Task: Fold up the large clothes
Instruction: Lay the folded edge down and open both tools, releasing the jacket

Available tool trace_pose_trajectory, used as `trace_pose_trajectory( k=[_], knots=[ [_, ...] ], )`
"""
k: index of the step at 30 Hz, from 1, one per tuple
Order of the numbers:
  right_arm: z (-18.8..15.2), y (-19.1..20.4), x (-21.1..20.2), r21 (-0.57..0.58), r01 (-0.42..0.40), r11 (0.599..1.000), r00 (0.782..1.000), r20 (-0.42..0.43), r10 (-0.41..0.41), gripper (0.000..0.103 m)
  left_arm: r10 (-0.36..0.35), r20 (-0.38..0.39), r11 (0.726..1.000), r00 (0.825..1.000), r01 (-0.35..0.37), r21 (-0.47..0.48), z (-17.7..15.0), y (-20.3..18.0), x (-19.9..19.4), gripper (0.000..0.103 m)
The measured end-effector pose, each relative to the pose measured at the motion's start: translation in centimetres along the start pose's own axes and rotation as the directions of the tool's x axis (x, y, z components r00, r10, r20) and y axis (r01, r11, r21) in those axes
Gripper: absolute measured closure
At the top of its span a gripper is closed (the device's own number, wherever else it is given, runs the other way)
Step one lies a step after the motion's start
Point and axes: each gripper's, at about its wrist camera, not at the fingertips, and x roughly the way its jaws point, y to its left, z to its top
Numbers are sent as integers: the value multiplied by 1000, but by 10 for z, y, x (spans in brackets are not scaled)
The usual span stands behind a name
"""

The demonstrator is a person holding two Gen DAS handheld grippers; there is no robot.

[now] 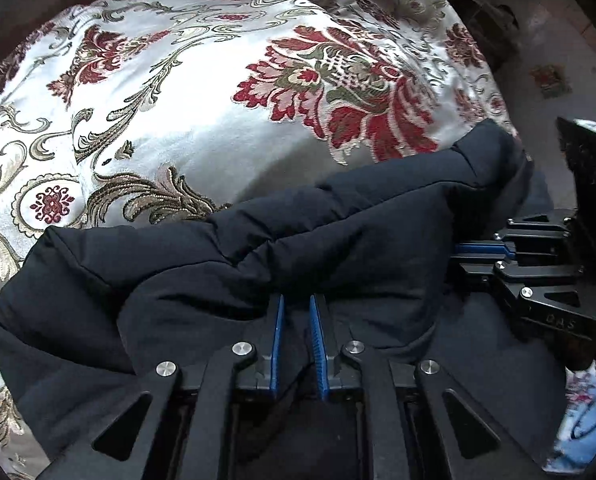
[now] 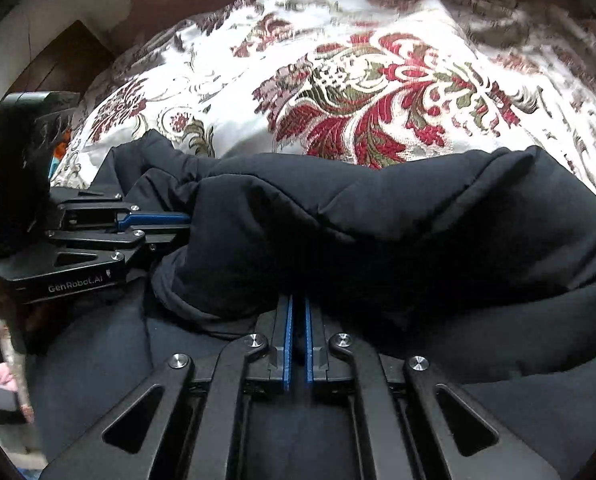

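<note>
A white bedspread [image 1: 201,128] with red and olive floral patterns covers the bed. Beside it lies a bare floor [image 1: 554,40] bearing one small patterned tile [image 1: 550,80].

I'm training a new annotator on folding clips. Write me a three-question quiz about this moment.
1. True or false: both grippers grip the dark jacket.
2. What lies under the jacket? A) bare wood B) a floral bedspread C) a blue towel
3. Fill in: in the left wrist view, the right gripper enters from the ____ side.

Key: 1 true: the left gripper and the right gripper both have their blue fingers nearly closed, tips buried in the fabric. 2 B. 3 right.
</note>
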Motion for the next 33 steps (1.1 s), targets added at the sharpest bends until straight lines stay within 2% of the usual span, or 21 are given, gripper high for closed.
trace_pose_trajectory(
  k=[3,5,7,10,13,15,18,22,25,27,29,31,33],
  knots=[
    [-9,10,-19,-17,31,999,998,58,-30,102,14,53,999,999,-12,-38,-7,2,4,89],
    [-14,12,-32,-11,65,998,996,65,-64,102,-16,98,998,995,22,-62,-15,5,-9,89],
    [-20,9,-39,16,91,996,994,62,-92,103,-35,110,997,993,42,-63,-24,10,-24,90],
    [-21,-11,-26,100,37,994,997,56,-43,103,48,96,997,994,-42,-63,-39,20,-35,96],
    [-13,-21,-14,172,-14,985,999,49,6,103,39,85,980,996,-21,-198,-41,37,-18,99],
    [-20,-25,-21,201,-63,977,995,84,47,103,59,64,954,996,-38,-296,-35,39,-2,99],
    [-33,-27,-41,205,-89,975,988,139,61,103,145,51,943,988,-123,-308,-29,24,-1,99],
    [-50,-22,-69,204,-54,978,976,217,9,96,150,111,947,982,-110,-302,-41,19,-24,99],
    [-59,-26,-86,222,-47,974,971,241,-8,90,180,158,926,971,-113,-360,-48,18,-43,99],
    [-64,-29,-100,230,-58,971,966,260,-3,77,229,206,905,952,-130,-405,-53,15,-58,99],
    [-71,-31,-114,229,-51,972,959,281,-16,64,249,243,894,938,-126,-430,-52,13,-68,99],
    [-81,-32,-127,230,-47,972,952,304,-26,60,244,269,895,932,-109,-432,-52,7,-74,99],
    [-89,-34,-140,226,-43,973,946,322,-33,54,236,283,910,930,-109,-400,-46,-4,-77,98]
  ],
)
